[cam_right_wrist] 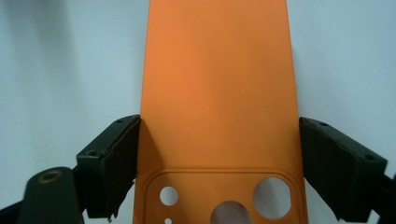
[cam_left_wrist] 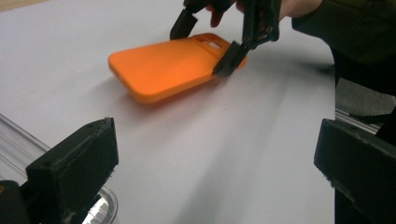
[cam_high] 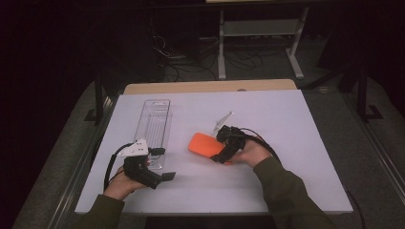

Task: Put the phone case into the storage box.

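Phone case (cam_high: 204,144), bright orange and camera-cutout end toward the person, sits about mid-worktop, and the right gripper (cam_high: 224,143) has it clamped across its width at that cutout end. In the right gripper view both pads (cam_right_wrist: 120,156) sit flush against the long edges of the case, just ahead of the lens holes, so I'd call that a real grasp and not just a hover. From the left gripper view the far end looks like it's down on or just off the white worktop (cam_high: 286,157) while the held end rides a bit higher, so the case tilts slightly. My worry: soft silicone-looking shell pinched on its edges can bow or pop out sideways, especially if the free end drags on the surface and levers against the pads. Grip is also way out at one end, so the long part can droop or swing. Right hand (cam_high: 250,152) comes in from the lower right with the forearm angled up toward the middle, gripper pointing left and a bit down. Left gripper (cam_high: 165,176) rests near the front left, jaws spread wide with nothing between them, aimed across toward the case, beside a clear plastic tray (cam_high: 154,125) that lies lengthwise away from the person.
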Demonstrator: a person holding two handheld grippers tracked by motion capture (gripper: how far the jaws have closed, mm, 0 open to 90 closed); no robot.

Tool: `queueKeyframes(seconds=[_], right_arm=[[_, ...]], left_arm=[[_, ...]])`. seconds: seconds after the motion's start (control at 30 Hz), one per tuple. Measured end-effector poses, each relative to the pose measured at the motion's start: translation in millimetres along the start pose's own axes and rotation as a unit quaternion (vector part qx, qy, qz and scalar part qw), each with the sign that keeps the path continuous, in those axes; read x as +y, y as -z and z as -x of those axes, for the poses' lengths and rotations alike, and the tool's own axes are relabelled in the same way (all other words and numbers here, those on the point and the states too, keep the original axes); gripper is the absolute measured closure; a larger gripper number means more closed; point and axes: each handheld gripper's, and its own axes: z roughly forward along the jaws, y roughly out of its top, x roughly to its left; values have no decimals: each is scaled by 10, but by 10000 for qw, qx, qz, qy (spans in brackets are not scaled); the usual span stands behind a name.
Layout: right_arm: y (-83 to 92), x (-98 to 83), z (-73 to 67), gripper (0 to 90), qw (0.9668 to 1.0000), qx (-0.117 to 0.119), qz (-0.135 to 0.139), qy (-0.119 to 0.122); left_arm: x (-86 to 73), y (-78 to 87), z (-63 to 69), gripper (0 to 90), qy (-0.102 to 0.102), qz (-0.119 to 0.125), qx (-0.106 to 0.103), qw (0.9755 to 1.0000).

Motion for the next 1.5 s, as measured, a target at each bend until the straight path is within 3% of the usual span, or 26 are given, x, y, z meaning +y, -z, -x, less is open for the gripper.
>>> queueKeyframes(seconds=[0.23,0.73,0.9,1.13,1.5], right_arm=[[214,-220,62,152,9998,18,158,-130],[488,-597,104,151,9994,-45,177,-296],[532,-670,86,151,9995,-83,131,-274],[587,-731,87,151,9987,-40,209,-457],[609,-764,115,151,9983,-36,236,-528]], left_arm=[[-2,4,-3,0,24,39,-6,10000],[44,-27,17,0,108,77,-8,9999],[121,-79,31,0,74,118,-95,9999],[243,-162,57,0,110,211,-250,9994],[451,-386,66,0,-83,167,-361,9992]])
